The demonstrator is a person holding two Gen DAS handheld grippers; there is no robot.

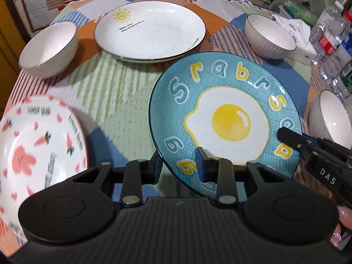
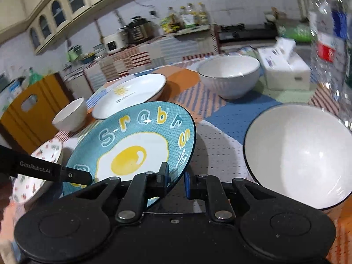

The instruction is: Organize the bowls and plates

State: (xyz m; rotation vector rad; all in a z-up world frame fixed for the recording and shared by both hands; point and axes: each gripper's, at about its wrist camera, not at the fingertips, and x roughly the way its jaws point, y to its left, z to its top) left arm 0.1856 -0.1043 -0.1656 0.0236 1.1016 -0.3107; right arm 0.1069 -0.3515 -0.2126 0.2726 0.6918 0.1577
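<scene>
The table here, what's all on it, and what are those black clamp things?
Egg plate: one, blue with a fried egg, tilted off the cloth, held at two edges.
Sun plates: two stacked, white, far middle.
Rabbit plate: one, white with pink carrots, near left.
Bowls: three, white; far left, far right, near right.
Tissue box: one, white, far right.
Water bottles: several, clear, right edge.
Tablecloth: one, patchwork.
Left gripper: black, jaws shut on the egg plate.
Right gripper: black, jaws shut on the plate's other edge.
</scene>
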